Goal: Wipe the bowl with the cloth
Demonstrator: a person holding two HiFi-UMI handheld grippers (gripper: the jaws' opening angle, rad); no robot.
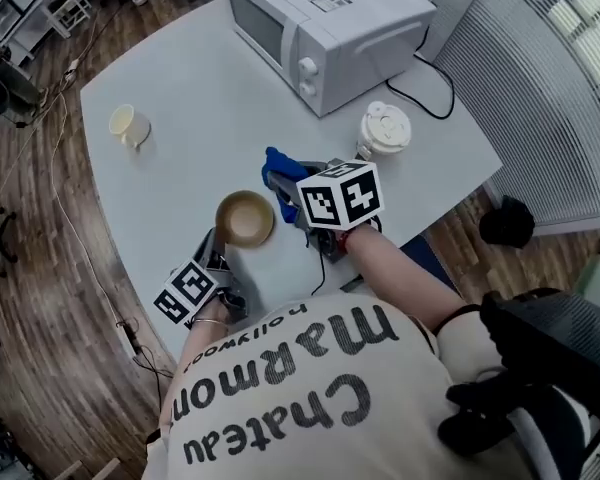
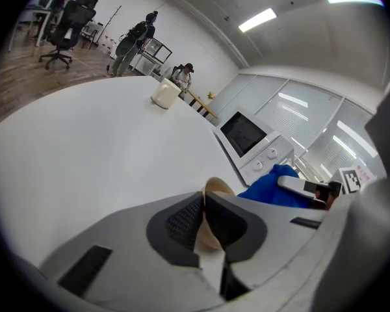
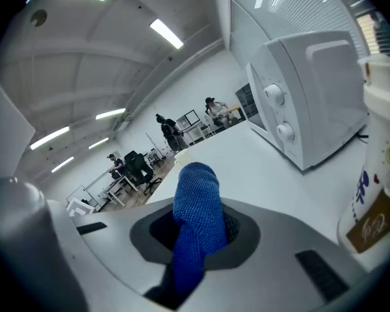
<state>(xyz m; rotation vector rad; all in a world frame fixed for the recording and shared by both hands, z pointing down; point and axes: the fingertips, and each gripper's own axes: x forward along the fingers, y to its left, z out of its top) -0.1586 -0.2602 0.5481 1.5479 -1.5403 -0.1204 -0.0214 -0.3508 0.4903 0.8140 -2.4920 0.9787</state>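
A tan bowl [image 1: 245, 218] stands on the white table [image 1: 180, 88] in front of me. My left gripper [image 1: 218, 254] reaches it from the near side, and in the left gripper view the gripper [image 2: 205, 221] is shut on the thin rim of the bowl [image 2: 218, 188]. My right gripper [image 1: 290, 200], under its marker cube, is just right of the bowl and shut on a blue cloth [image 1: 277, 175]. In the right gripper view the cloth [image 3: 196, 213] stands up in a roll out of the gripper [image 3: 198, 234]. The cloth [image 2: 277, 187] also shows beyond the bowl in the left gripper view.
A white microwave [image 1: 320, 28] sits at the table's far side with its black cable trailing right. A lidded paper cup [image 1: 384, 128] stands right of the cloth. A small cream cup [image 1: 128, 123] is at the far left. The table's near edge runs under my arms.
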